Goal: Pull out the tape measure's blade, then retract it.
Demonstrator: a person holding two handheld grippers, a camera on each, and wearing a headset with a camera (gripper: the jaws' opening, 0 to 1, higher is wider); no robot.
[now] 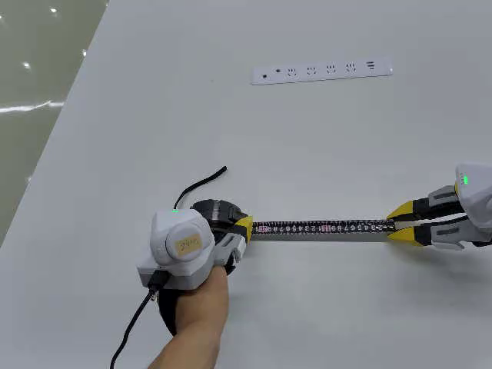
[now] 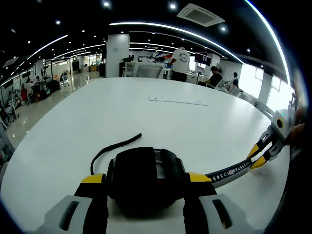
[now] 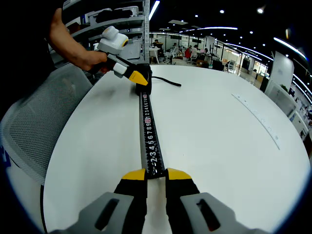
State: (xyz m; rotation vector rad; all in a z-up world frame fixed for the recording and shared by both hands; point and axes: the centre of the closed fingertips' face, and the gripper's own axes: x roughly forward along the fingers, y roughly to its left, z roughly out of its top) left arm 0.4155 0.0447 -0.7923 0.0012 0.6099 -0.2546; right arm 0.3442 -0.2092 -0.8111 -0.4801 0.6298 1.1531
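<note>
Bench top (image 1: 231, 138), white and broad, carries a black plastic tape measure case (image 1: 217, 211), clamped between the yellow-tipped fingers of the left gripper (image 2: 146, 179). Its dark, numbered steel blade (image 1: 323, 228) runs flat from those fingers to the right gripper (image 3: 156, 174), whose fingers pinch the blade's end. A black cord strap (image 1: 201, 183) trails beyond the left fingers; a white power strip (image 1: 321, 71) lies well beyond the blade.

one tape measure (image 1: 218, 211); one power strip (image 1: 321, 71); two tongs: left tongs (image 2: 146, 179), right tongs (image 1: 401, 223).
</note>
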